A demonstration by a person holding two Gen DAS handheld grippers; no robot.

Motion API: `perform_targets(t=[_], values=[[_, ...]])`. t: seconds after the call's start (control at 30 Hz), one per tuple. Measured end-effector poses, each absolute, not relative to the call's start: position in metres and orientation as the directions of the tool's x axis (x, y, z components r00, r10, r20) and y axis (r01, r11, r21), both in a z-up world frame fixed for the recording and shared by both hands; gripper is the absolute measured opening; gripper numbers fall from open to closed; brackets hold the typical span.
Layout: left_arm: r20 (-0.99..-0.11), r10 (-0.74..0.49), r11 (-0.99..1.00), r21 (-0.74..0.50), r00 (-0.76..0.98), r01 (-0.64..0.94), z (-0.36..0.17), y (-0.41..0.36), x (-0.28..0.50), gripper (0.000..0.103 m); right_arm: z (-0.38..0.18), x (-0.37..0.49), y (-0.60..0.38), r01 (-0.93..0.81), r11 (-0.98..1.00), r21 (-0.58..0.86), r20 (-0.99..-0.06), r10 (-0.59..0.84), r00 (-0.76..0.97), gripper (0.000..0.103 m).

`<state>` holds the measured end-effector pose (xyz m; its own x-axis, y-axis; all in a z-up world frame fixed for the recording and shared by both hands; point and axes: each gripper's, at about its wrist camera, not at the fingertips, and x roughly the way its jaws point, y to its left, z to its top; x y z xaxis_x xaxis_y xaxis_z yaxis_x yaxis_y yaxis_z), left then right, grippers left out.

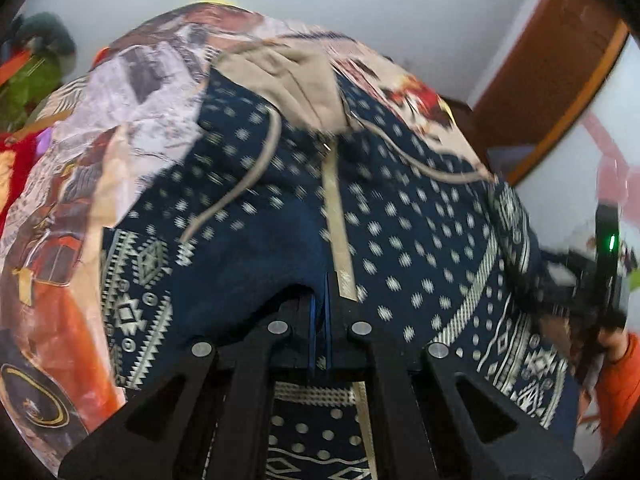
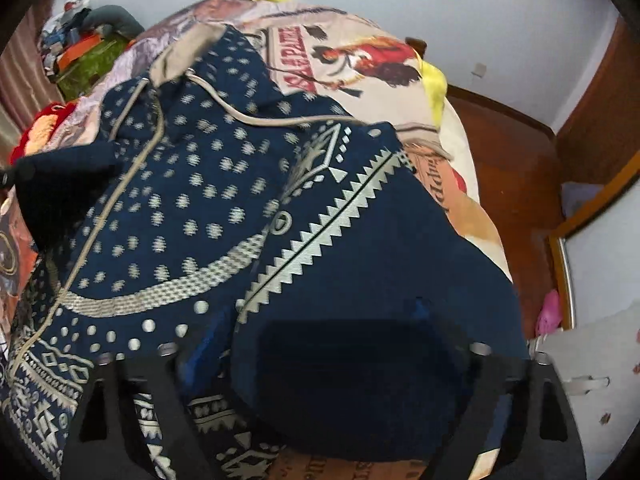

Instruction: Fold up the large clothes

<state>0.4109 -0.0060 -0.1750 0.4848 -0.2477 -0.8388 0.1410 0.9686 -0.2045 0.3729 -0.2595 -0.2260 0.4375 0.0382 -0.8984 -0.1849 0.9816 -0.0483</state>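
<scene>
While hoodie [image 1: 392, 216] overhangs bedspread [image 2: 448, 184] edge, floor [image 2: 516, 200] beside.

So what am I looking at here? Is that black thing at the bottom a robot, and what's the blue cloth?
No robot: a person holds a two-finger gripper in each hand, and each has a wide-angle camera looking along its fingers. One picture comes from the left gripper, the other from the right gripper. A navy patterned hoodie lies on a printed bedspread. The left gripper is shut and seems to pinch the hoodie's cloth. The right one's jaws stand wide, with a dark fold draped over them.
</scene>
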Motion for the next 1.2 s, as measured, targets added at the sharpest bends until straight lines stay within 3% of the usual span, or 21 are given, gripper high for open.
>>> perform_targets(t=[0.17,0.23,0.27,0.37,0.47,0.6,0.7,0.77,0.83,0.93,1.2], values=[[-0.850,-0.247,0.965,-0.173,0.466,0.196,-0.180,-0.028,0.401,0.002,-0.222,0.375,-0.269,-0.193,0.981,-0.036,-0.894,0.055,0.445,0.053],[-0.848,-0.258,0.962,-0.181,0.463,0.204,-0.179,-0.032,0.399,0.002,-0.216,0.373,-0.272,-0.198,0.979,-0.047,-0.888,0.049,0.457,0.030],[-0.847,-0.263,0.960,-0.182,0.462,0.213,-0.178,-0.036,0.397,0.002,-0.213,0.374,-0.275,-0.191,0.979,-0.068,-0.884,0.030,0.466,0.024],[-0.853,-0.253,0.960,-0.163,0.456,0.227,-0.180,-0.043,0.396,0.002,-0.201,0.373,-0.295,-0.150,0.985,-0.079,-0.873,0.004,0.487,0.021],[-0.863,-0.244,0.961,-0.154,0.441,0.231,-0.185,-0.048,0.392,0.002,-0.196,0.372,-0.322,-0.085,0.996,-0.040,-0.878,0.005,0.479,0.021],[-0.872,-0.246,0.958,-0.151,0.424,0.244,-0.188,-0.049,0.384,0.006,-0.194,0.367,-0.351,0.012,0.992,-0.125,-0.873,-0.116,0.474,0.021],[-0.873,-0.251,0.953,-0.147,0.419,0.265,-0.184,-0.047,0.374,0.011,-0.188,0.358,-0.371,0.051,0.997,-0.063,-0.893,-0.079,0.442,0.022],[-0.870,-0.254,0.949,-0.140,0.422,0.283,-0.180,-0.044,0.365,0.024,-0.178,0.348,-0.373,0.056,0.998,-0.039,-0.892,-0.060,0.448,0.028],[-0.860,-0.252,0.946,-0.123,0.443,0.299,-0.172,-0.039,0.353,0.046,-0.164,0.340,-0.368,0.047,0.999,-0.027,-0.878,-0.047,0.476,0.050],[-0.841,-0.253,0.945,-0.109,0.478,0.308,-0.157,-0.026,0.336,0.049,-0.137,0.330,-0.345,-0.005,1.000,0.002,-0.832,0.004,0.555,0.072],[-0.813,-0.140,0.987,-0.072,0.565,0.142,-0.134,0.049,0.320,0.059,-0.100,0.336,-0.227,-0.254,0.967,0.031,-0.775,0.184,0.605,0.077]])
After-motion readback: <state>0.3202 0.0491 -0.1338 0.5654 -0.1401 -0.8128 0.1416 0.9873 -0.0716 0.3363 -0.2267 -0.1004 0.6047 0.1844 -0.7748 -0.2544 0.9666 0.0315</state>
